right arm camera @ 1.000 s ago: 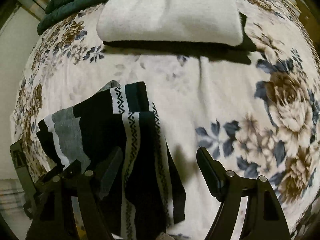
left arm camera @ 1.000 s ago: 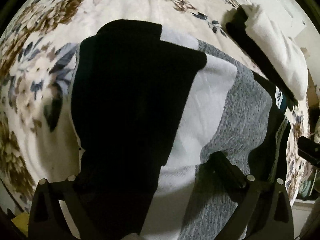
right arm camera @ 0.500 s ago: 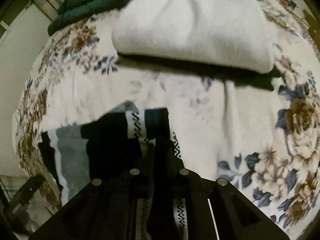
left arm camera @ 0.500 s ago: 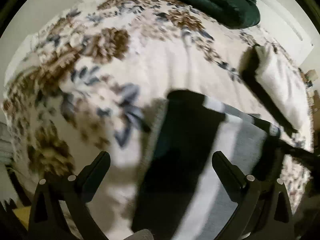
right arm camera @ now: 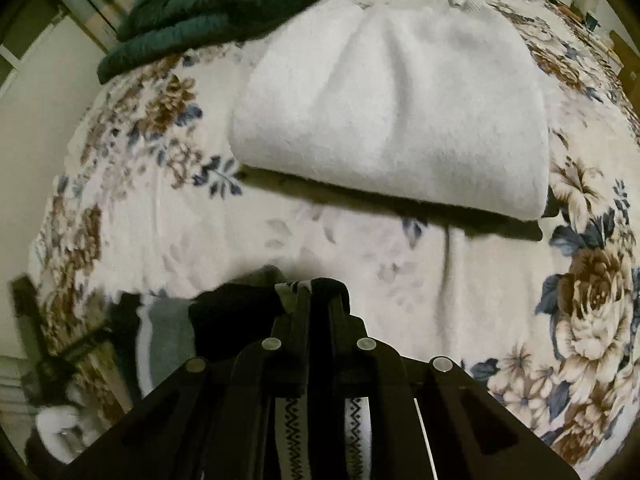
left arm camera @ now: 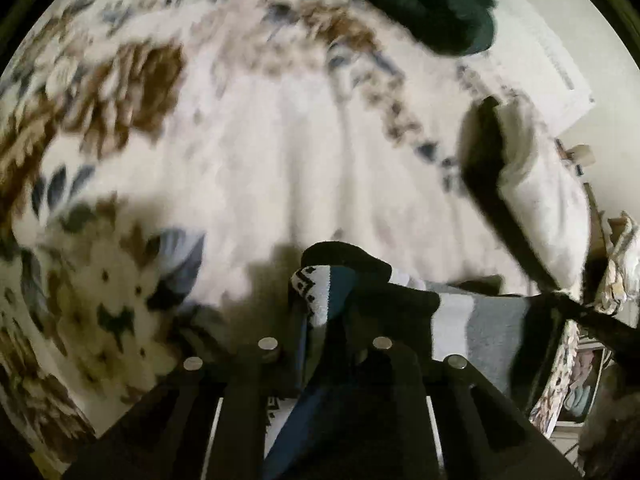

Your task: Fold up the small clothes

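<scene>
Gripping the garment [left arm camera: 472,320], both grippers, left [left arm camera: 326,344] and right [right arm camera: 320,320], have just closed their fingers on thin edges; cloth may slip mid-fold.

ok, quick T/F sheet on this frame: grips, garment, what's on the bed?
1. Both grippers are shut on the striped garment. True: left gripper, right gripper.
2. A white folded cloth lies beyond the garment. True.
3. The bedspread is plain grey. False: floral, brown and blue.
4. The green blanket covers the garment. False: it lies at the bed's far end.
5. The garment is all black. False: grey, white and zigzag bands too.
</scene>
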Demonstrator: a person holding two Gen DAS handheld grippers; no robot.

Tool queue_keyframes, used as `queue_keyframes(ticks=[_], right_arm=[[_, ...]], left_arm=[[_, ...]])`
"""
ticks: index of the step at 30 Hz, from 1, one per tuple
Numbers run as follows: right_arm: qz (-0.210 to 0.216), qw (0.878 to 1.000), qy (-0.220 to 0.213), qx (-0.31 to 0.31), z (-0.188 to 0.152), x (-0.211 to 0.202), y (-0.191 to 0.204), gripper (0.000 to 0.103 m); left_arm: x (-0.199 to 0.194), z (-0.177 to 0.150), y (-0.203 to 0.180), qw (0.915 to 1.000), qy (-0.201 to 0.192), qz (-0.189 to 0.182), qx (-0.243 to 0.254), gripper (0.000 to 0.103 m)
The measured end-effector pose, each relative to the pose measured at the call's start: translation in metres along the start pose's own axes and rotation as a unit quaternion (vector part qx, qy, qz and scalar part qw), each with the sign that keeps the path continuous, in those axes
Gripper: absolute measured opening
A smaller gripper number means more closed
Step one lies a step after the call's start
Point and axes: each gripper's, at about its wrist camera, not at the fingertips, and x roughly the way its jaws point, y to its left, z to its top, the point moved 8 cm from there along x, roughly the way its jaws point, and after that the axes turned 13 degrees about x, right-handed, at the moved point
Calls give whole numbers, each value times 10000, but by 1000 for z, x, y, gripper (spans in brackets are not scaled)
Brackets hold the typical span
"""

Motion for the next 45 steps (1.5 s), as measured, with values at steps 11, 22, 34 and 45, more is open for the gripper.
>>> queue_keyframes(ticks=[11,22,34,45], right_arm=[[159,9924,1014,678,0,62,-33,14],[751,9697,1791,1481,-126,-9,-79,54],[545,9772,1187,1676,-157,-34,-90,6],[130,9649,2055,1630,-166,11,-108,40]], left_arm=[[22,4,9,9983,443,-261,-273,21],[-57,-57,8,9923,157,1214,194,82],[-55,-111,-7,9894,492,1344,261,88],[-51,-93,14,9917,340,1236,-81,88]])
